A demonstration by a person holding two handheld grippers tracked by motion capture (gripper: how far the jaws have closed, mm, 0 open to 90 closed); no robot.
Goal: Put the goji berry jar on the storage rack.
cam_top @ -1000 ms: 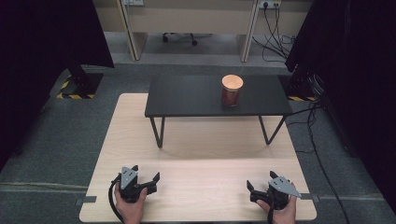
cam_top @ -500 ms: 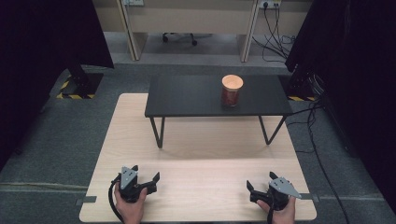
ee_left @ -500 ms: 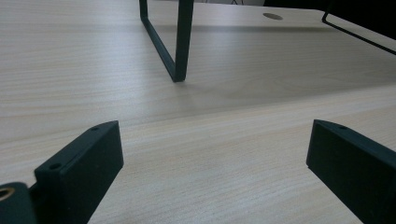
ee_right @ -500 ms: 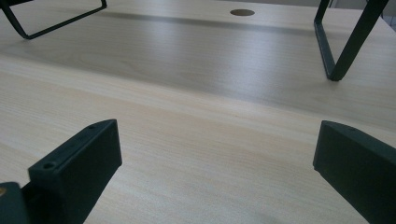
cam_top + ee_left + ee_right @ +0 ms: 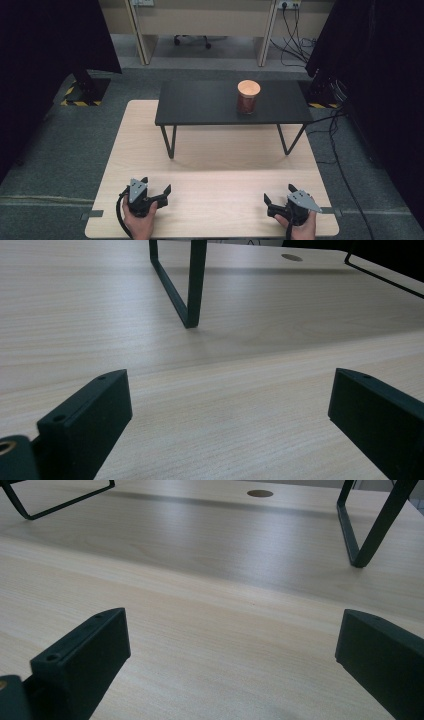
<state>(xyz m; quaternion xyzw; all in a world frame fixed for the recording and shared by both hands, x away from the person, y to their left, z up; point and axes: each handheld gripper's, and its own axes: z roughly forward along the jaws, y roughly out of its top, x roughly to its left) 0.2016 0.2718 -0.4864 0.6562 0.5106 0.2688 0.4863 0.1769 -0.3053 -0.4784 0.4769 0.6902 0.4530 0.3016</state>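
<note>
We find no legible brand, label or writing on any item; the cup [image 5: 248, 96] is too small in the high view to read any marking.

Left gripper [image 5: 158, 192]: we hold it near the front left edge of the light wooden table [image 5: 215, 160]. Its jaws are spread wide, with nothing between them. In the left gripper view, bare wood grain lies between the two black jaws, and a black metal leg [image 5: 192, 285] of the small table stands ahead.

Right gripper [image 5: 268, 205]: we hold it near the front right edge of the wooden table. Its jaws are likewise spread wide and grip nothing. In the right gripper view, the wood surface shows between the jaws, with a round hole [image 5: 260, 493] in the tabletop farther off.

The cup, orange-brown, stands upright on the small black table [image 5: 200, 102], right of its centre, well apart from both grippers.
</note>
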